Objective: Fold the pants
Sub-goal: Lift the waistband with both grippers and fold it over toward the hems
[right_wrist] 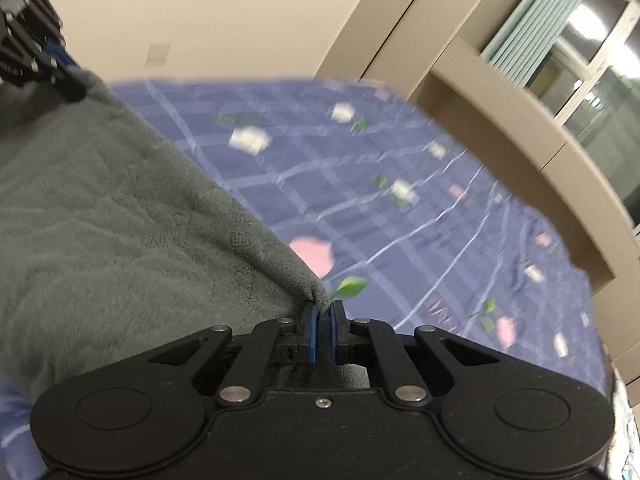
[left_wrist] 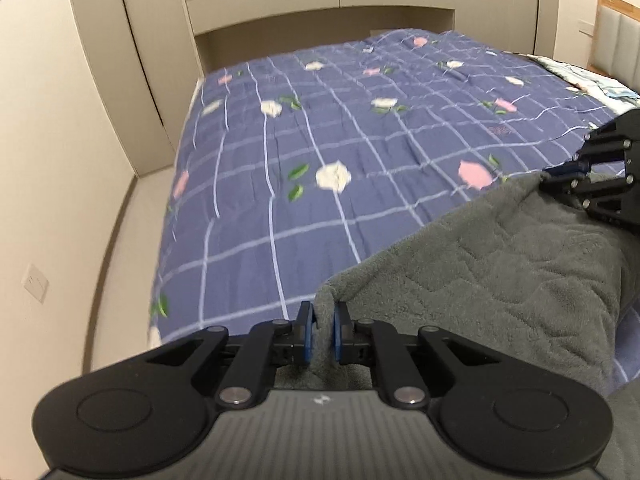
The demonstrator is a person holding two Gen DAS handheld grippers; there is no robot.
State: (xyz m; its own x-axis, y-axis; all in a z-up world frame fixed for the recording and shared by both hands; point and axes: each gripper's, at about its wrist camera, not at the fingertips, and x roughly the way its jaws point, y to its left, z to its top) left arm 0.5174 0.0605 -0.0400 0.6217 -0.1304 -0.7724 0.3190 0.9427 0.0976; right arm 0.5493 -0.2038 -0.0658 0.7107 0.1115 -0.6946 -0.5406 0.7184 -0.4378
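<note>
In the left wrist view, the left gripper (left_wrist: 323, 316) has its blue pads (left_wrist: 307, 330) drawn nearly together on a corner of the grey pants (left_wrist: 500, 280), with a fold of the fleecy cloth pinched between them and running back under the jaws. From that corner the cloth edge stretches up and to the right to the right gripper (left_wrist: 560, 172), which is seen from the side with the far corner bunched at its tips; its jaws cannot be judged from here. The pants hang taut between the two tools, a broad grey sheet with faint quilted seams, lying right of the left gripper and above the blue checked bedspread (left_wrist: 320, 140) with its pink and white flowers. Beyond the bed stand beige cupboards (left_wrist: 120, 60). In the right wrist view, which is smeared by motion blur, the right gripper (right_wrist: 324, 310) has its pads (right_wrist: 313, 328) pressed tight on a peaked corner of the pants (right_wrist: 120, 220). The cloth spreads left of the tool and up to the left gripper (right_wrist: 70, 70) at the top left corner, where the other corner is bunched. The bedspread (right_wrist: 400, 160) lies ahead and to the right, with a curtained window (right_wrist: 580, 40) above it.
</note>
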